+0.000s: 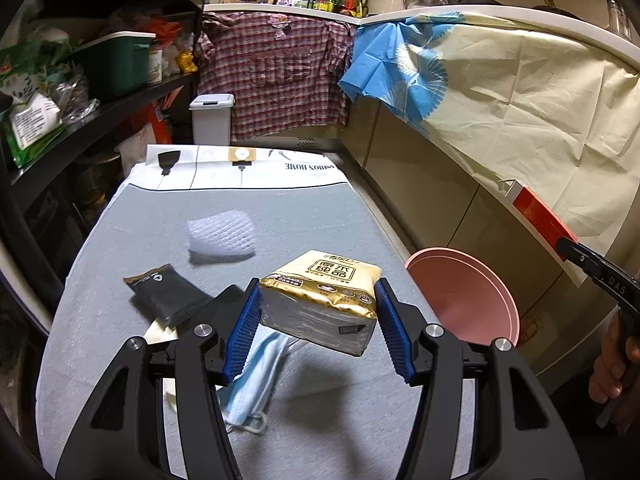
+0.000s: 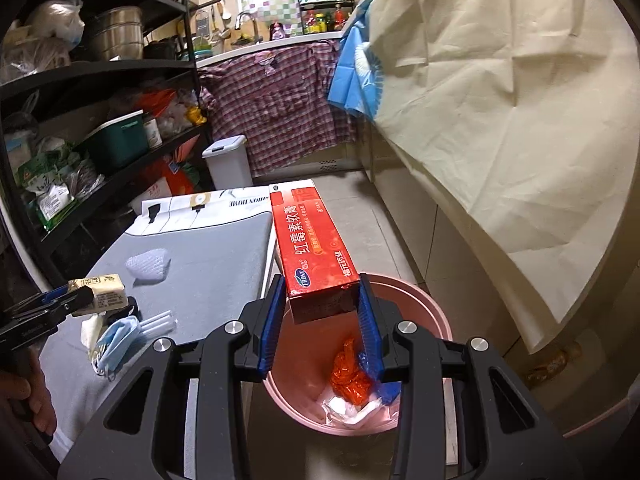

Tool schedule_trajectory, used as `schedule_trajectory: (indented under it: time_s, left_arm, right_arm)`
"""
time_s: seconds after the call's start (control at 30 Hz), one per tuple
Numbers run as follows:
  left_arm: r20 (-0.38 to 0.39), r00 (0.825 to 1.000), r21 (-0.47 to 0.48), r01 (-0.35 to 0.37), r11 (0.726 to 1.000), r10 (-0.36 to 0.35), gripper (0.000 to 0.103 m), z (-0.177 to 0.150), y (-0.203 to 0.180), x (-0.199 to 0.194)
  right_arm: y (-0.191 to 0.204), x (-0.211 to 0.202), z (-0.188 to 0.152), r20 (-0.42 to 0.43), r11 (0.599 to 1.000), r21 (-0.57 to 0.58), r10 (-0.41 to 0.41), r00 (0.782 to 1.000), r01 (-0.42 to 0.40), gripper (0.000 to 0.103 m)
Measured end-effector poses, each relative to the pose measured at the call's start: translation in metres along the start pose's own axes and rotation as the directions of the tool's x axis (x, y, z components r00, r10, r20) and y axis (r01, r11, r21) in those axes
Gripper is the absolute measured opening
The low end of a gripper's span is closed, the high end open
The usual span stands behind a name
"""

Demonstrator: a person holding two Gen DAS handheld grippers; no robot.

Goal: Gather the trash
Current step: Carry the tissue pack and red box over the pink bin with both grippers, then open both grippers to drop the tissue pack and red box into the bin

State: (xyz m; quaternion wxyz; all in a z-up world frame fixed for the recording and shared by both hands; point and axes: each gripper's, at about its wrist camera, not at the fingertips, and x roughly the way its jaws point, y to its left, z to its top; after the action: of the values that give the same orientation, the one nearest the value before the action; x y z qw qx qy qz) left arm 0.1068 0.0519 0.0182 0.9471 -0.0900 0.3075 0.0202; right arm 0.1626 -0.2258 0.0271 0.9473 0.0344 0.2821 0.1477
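My left gripper (image 1: 316, 300) is shut on a gold tissue pack (image 1: 320, 296) and holds it above the grey table (image 1: 120, 352). The pack also shows in the right wrist view (image 2: 102, 292). My right gripper (image 2: 322, 304) is shut on a red ointment box (image 2: 314, 248) and holds it over the pink bin (image 2: 424, 308), which has orange, blue and white trash inside. On the table lie a blue face mask (image 1: 256, 376), a black pouch (image 1: 164, 296) and a white mesh foam piece (image 1: 222, 234). The bin stands at the table's right edge (image 1: 460, 300).
A black shelf rack (image 1: 80, 92) full of goods stands left of the table. A white lidded bin (image 1: 212, 118) stands beyond the table's far end. A cream cloth (image 1: 520, 92) hangs over the counter on the right. White sticks (image 2: 158, 322) lie by the mask.
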Motion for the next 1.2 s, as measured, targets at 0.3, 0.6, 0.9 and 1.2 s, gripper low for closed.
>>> schedule_trajectory:
  time_s: [0.3, 0.6, 0.9, 1.2]
  left_arm:
    - [0.006, 0.999, 0.040, 0.046, 0.998, -0.047, 0.056, 0.015, -0.038, 0.013]
    - [-0.013, 0.994, 0.072, 0.106, 0.992, -0.106, 0.056, 0.025, -0.080, 0.039]
    - [-0.062, 0.984, 0.109, 0.174, 0.979, -0.168, 0.056, 0.024, -0.119, 0.076]
    - [-0.114, 0.977, 0.130, 0.197, 0.972, -0.183, 0.056, 0.016, -0.139, 0.107]
  right_arm:
    - [-0.013, 0.002, 0.000, 0.007, 0.999, 0.006, -0.051, 0.999, 0.051, 0.036]
    - [-0.031, 0.013, 0.004, -0.003, 0.994, 0.045, -0.101, 0.995, 0.101, 0.036]
    - [-0.046, 0.031, 0.007, -0.036, 0.989, 0.080, -0.122, 0.992, 0.125, 0.036]
    - [-0.053, 0.048, 0.007, -0.072, 0.988, 0.095, -0.118, 0.990, 0.125, 0.036]
